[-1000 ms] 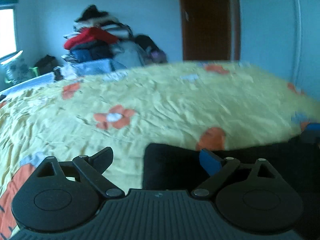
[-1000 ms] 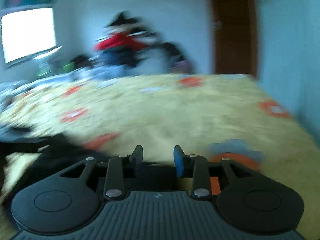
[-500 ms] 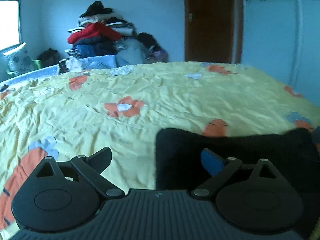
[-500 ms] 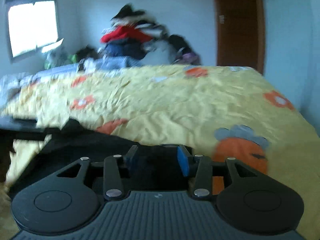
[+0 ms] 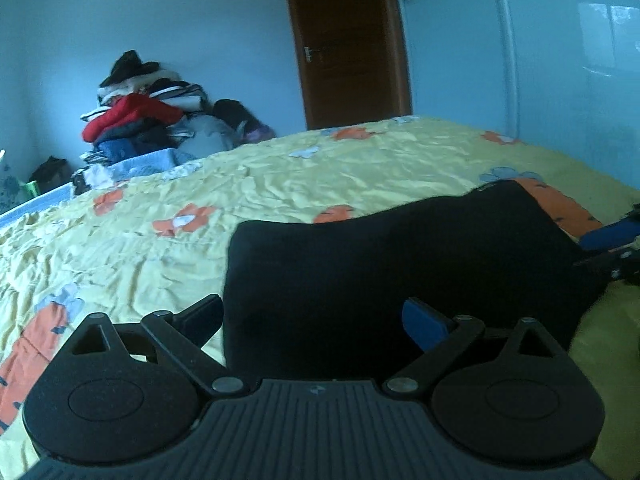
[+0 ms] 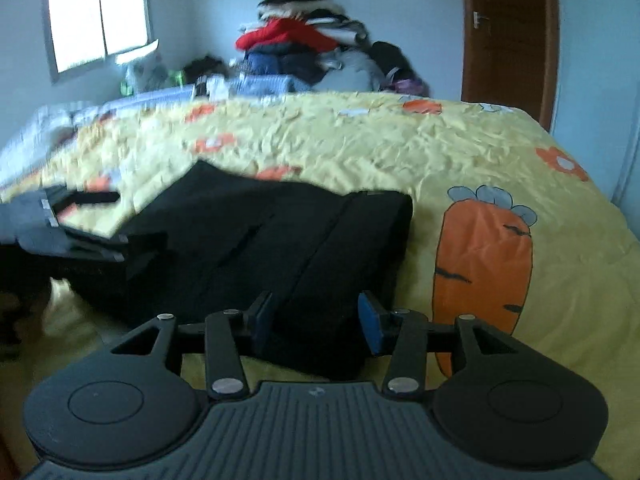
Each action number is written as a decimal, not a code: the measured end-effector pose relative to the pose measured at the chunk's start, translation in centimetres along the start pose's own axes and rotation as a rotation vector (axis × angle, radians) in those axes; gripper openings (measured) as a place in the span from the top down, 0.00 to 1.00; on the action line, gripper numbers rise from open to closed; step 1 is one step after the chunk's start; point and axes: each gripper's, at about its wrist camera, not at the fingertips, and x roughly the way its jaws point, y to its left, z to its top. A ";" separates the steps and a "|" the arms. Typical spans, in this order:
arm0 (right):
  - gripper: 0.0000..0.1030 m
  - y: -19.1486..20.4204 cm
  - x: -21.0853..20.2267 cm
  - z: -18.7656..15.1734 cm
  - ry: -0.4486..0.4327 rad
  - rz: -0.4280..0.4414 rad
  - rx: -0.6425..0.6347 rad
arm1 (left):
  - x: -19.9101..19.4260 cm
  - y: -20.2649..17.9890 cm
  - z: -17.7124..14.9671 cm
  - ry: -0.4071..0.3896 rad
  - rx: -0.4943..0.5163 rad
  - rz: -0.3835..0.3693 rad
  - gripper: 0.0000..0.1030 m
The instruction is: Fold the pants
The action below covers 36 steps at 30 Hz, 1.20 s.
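Note:
Black pants (image 5: 380, 264) lie folded in a flat rectangle on the yellow bedspread (image 5: 280, 176); they also show in the right wrist view (image 6: 280, 236). My left gripper (image 5: 316, 320) is open, its jaws spread wide above the near left part of the pants. My right gripper (image 6: 316, 320) is open above the near right edge of the pants, with nothing between its pads. The right gripper's blue finger shows at the far right of the left wrist view (image 5: 608, 236). The left gripper shows blurred at the left of the right wrist view (image 6: 60, 228).
A heap of clothes (image 6: 304, 48) is piled behind the bed by the wall. A brown door (image 5: 344, 40) stands at the back right. A window (image 6: 96, 16) is at the back left. The bedspread has a carrot print (image 6: 484, 264) right of the pants.
Both grippers have pulled back and tilted down over the pants. The right gripper's jaws have opened wider. The pants now lie flat and show more fully.

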 end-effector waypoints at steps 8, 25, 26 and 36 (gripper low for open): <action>0.58 0.3 -0.9 0.2 -0.012 -0.057 -0.007 | 0.1 1.1 -0.3 0.028 -0.043 -0.008 0.04; 0.58 3.7 3.5 1.1 -0.077 -0.057 -0.074 | 1.5 1.7 -1.1 0.095 -0.192 -0.034 0.00; 0.57 3.4 3.5 0.8 -0.090 -0.046 -0.062 | 1.6 1.8 -1.1 0.100 -0.199 -0.036 0.00; 0.48 3.6 3.7 0.0 -0.140 -0.038 -0.052 | 2.1 2.9 -1.5 0.132 -0.297 -0.064 0.00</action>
